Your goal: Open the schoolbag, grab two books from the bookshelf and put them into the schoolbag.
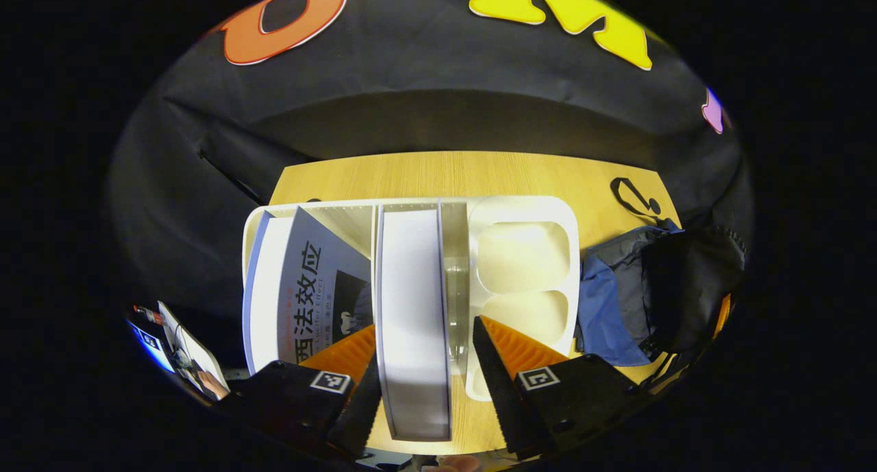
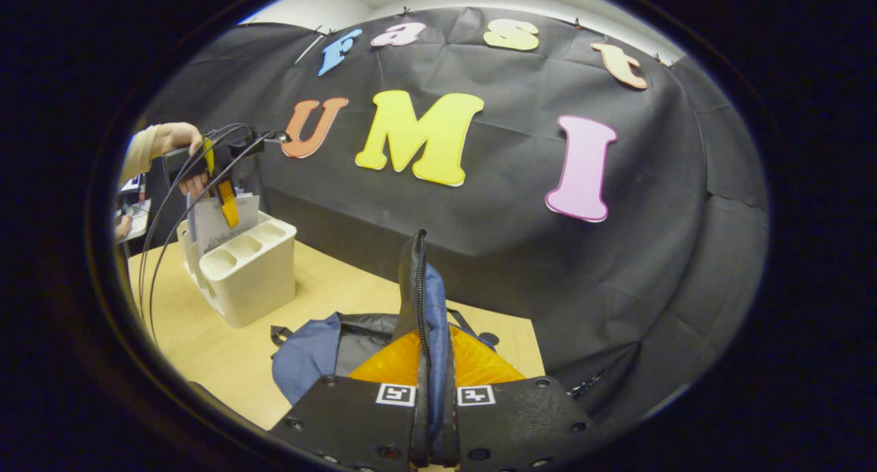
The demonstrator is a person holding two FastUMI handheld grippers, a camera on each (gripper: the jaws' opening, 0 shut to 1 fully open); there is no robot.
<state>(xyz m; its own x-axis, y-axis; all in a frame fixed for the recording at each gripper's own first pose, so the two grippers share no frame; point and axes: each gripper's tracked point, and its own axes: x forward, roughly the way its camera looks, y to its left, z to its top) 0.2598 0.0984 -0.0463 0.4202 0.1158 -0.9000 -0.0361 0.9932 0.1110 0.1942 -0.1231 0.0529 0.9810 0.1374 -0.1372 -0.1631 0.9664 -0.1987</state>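
The left tool (image 1: 425,383) is poised over the white bookshelf (image 1: 521,208) on the table (image 1: 445,174), its fingers spread wide to either side of a white book (image 1: 411,307) that stands upright in the middle slot. Whether the near finger already touches the cover is hard to tell; the far one stands clearly off it, so I would not call the book held yet. A second book with a grey printed cover (image 1: 312,280) leans in the slot beside it. Off to the side the right tool (image 2: 433,390) is clamped tight on the raised flap of the blue and black schoolbag (image 2: 322,349), holding its mouth up and open; the bag lies on the table near the bookshelf. From the right gripper view the left tool, and the hand (image 2: 175,140) holding it, sit right above the shelf. To do this grab well, I would say: center the fingers on the white book alone, keep clear of the slot divider, squeeze squarely on both covers, then lift straight up so the light shelf does not tip or drag. The right tool should keep the flap high so the opening is ready.
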